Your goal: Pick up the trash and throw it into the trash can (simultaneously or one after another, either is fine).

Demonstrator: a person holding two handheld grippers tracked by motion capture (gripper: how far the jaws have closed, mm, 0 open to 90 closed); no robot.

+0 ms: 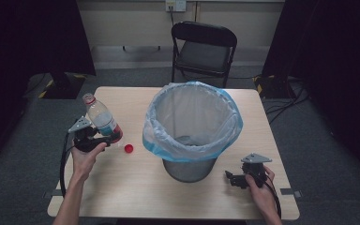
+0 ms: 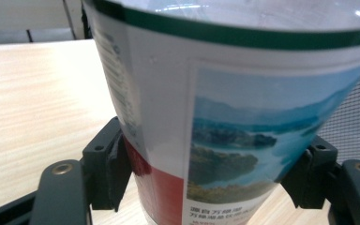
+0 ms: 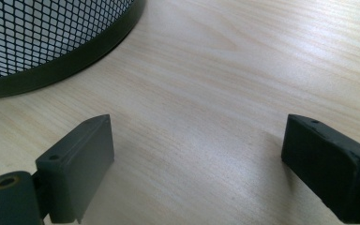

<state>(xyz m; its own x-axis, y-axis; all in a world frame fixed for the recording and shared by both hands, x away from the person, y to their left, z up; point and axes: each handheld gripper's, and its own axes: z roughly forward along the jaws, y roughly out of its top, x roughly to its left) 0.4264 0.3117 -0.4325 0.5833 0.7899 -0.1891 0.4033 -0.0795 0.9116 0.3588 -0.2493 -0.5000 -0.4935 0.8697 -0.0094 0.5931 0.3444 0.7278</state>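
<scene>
High view first, from the near edge outward: the right gripper rests low on the light wooden table near the right front, in front of the bin, and the right gripper view has its two black jaws spread wide over bare wood with nothing between them. Further in on the left, the left gripper is lifted off the table in the person's left hand, and it has hold of a clear plastic water bottle low on its labelled body; the left gripper view confirms the pads pressing against the label from both sides, the jaws about halfway closed around that wide body. The bottle tilts, its open neck pointing up and to the far left, so the cap is already off: a small red bottle cap lies on the table just to the right of the gripper, between it and the bin. At the middle of the table stands a black wire-mesh wastebasket lined with a pale blue plastic bag, and I cannot make out what lies at its bottom. Judging from this, the pick-up is done and the uncapping as well; what seems left is carrying the bottle rightward over the rim and letting it go, and perhaps the cap afterwards. Beyond the table stands a black folding chair.
</scene>
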